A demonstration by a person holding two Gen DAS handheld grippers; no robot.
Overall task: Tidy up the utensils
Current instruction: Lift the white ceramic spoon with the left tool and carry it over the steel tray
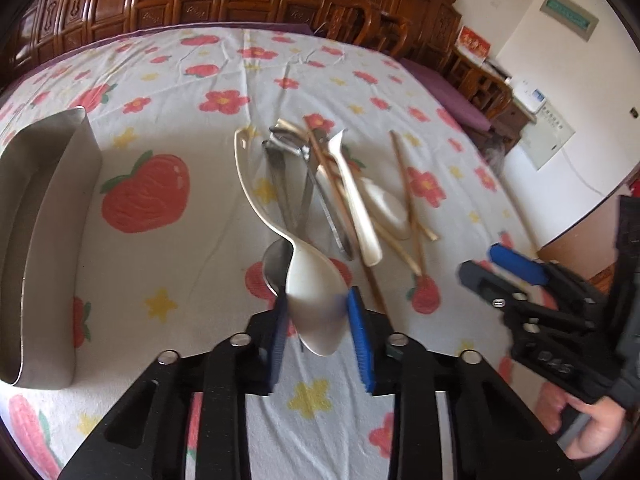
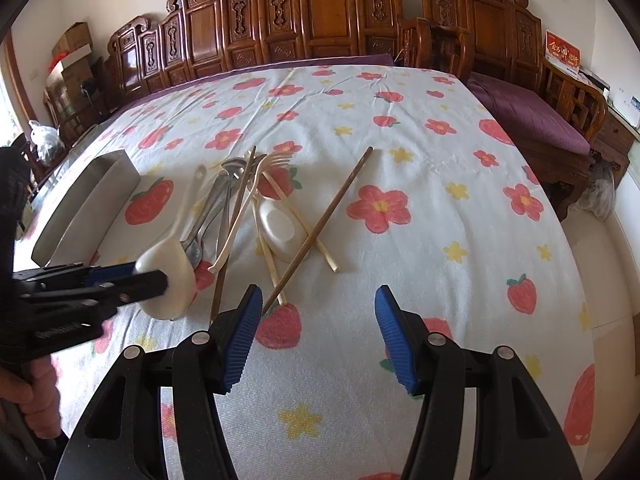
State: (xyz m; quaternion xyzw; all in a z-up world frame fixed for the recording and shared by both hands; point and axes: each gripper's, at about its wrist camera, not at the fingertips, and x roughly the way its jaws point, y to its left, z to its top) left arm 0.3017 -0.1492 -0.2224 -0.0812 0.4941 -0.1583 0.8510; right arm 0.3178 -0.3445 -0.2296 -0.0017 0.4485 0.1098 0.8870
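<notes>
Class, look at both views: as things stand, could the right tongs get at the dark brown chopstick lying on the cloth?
Probably yes. The right tongs stand open and hold nothing, and the dark brown chopstick lies just ahead with its near end between them, nothing covering it.

White spoon (image 1: 316, 300) lifted, bowl clamped; utensil pile (image 1: 336, 192) beyond.

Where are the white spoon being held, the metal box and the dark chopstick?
white spoon (image 1: 316, 292), left wrist view, on its bowl between the blue pads.
metal box (image 1: 52, 216), left wrist view, on its outer wall.
dark chopstick (image 2: 336, 200), right wrist view, mid-shaft.
</notes>
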